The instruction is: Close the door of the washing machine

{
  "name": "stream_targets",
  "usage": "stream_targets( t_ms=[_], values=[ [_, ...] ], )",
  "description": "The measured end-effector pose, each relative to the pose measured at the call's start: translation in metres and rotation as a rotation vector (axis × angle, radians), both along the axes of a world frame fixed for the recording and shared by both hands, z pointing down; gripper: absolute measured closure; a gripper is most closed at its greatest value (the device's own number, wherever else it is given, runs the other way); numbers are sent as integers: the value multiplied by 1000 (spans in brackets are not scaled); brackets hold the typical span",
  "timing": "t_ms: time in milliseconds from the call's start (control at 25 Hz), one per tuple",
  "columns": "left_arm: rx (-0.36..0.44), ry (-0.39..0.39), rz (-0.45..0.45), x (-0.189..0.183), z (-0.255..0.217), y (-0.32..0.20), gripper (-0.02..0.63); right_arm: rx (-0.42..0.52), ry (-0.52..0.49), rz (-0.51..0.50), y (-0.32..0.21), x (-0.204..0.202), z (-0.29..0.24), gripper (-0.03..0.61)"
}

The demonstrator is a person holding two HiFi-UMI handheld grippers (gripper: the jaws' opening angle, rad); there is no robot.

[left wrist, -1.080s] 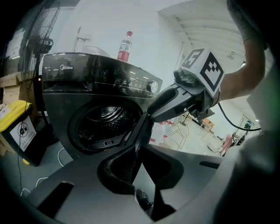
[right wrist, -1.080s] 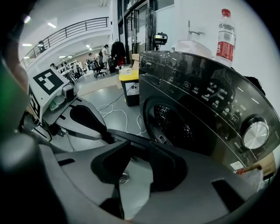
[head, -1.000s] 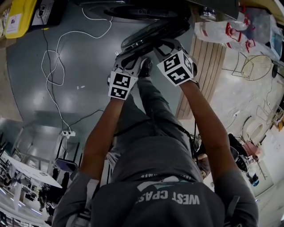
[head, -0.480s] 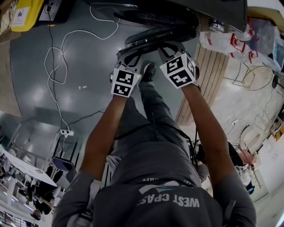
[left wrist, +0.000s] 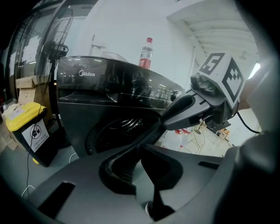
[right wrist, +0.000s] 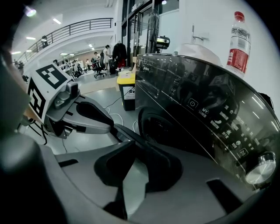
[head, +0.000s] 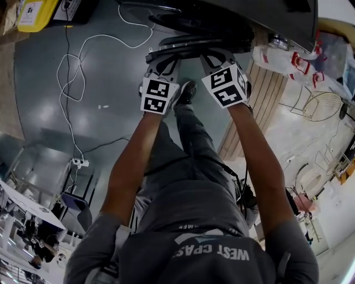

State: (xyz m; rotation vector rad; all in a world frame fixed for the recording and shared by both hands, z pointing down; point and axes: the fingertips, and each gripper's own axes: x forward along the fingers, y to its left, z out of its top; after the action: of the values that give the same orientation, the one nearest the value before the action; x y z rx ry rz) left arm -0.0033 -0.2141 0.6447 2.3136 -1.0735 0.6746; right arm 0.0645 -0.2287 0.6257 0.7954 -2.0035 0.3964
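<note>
Door (head: 186, 45) of washing machine (head: 249, 16): ajar, nearly home.
Left gripper (head: 162, 60): fingers fully together, empty.
Right gripper (head: 212, 57): fingers just closing, narrow gap, empty.
Both sit by the door.
Remaining, we judge: final push to latch.

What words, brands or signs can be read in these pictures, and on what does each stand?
"Midea": on the washing machine, front.
"WEST", then unclear letters: on the person's shirt.
Too small to read: control panel print, bottle label, yellow bin sticker.

Dark washer door (head: 186, 45), seemingly nearly shut
</note>
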Motion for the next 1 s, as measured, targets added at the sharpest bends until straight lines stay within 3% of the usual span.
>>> stream_targets(
  t_ms=[1000],
  values=[
    [31, 5, -126, -19, -2, -74, 571, 79, -8, 18, -67, -11, -2, 518]
  ],
)
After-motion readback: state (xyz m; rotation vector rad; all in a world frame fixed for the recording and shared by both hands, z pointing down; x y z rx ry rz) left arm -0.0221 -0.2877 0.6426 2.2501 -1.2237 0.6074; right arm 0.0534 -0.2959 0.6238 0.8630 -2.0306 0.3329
